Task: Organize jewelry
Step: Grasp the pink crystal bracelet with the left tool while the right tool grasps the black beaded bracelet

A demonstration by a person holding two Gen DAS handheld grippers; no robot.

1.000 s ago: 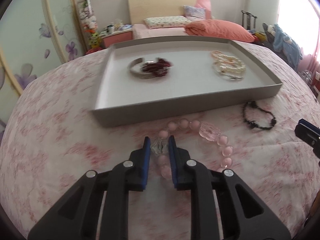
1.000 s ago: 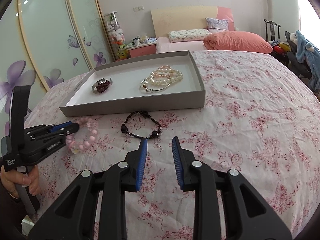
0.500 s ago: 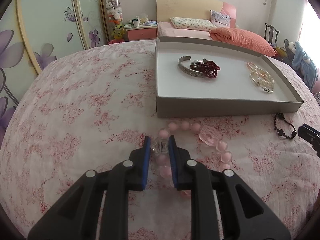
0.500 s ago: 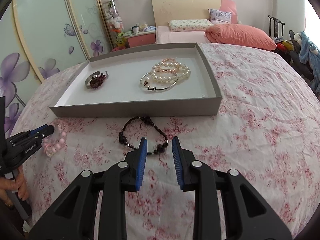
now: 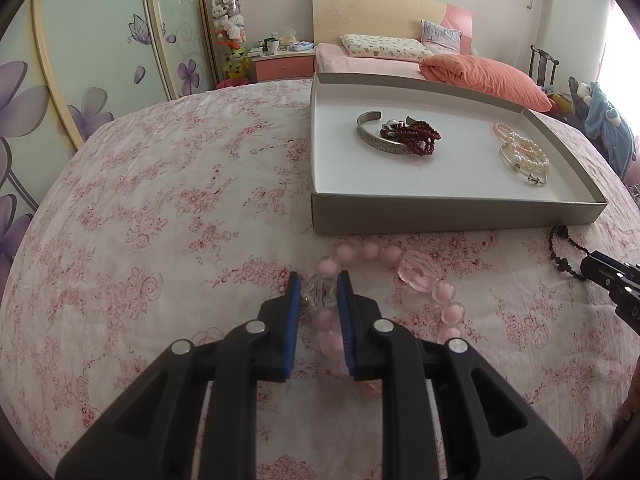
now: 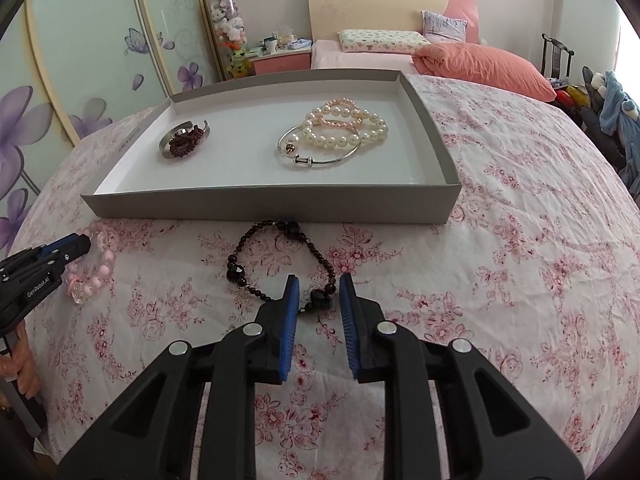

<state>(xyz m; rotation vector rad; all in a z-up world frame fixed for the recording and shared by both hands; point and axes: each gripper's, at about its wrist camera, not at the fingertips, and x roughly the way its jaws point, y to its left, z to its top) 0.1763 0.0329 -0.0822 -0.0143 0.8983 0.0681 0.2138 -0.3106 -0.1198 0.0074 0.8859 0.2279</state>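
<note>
Since a second ago my right gripper [image 6: 319,294] has dropped toward the black bead bracelet [image 6: 280,264], and both views now face the tray differently.

My left gripper [image 5: 319,292] is clamped on the clear faceted bead of the pink bead bracelet [image 5: 400,276], which lies on the floral bedspread [image 5: 160,200] just before the grey tray [image 5: 440,212]. My right jaws are closing around a large dark bead, not yet pressing. Both strands look light, limp and slippery, so I judge a fat bead the surest hold. The tray already holds a silver cuff [image 6: 172,138], dark red beads [image 6: 186,142] and pearl bracelets [image 6: 344,126].
</note>
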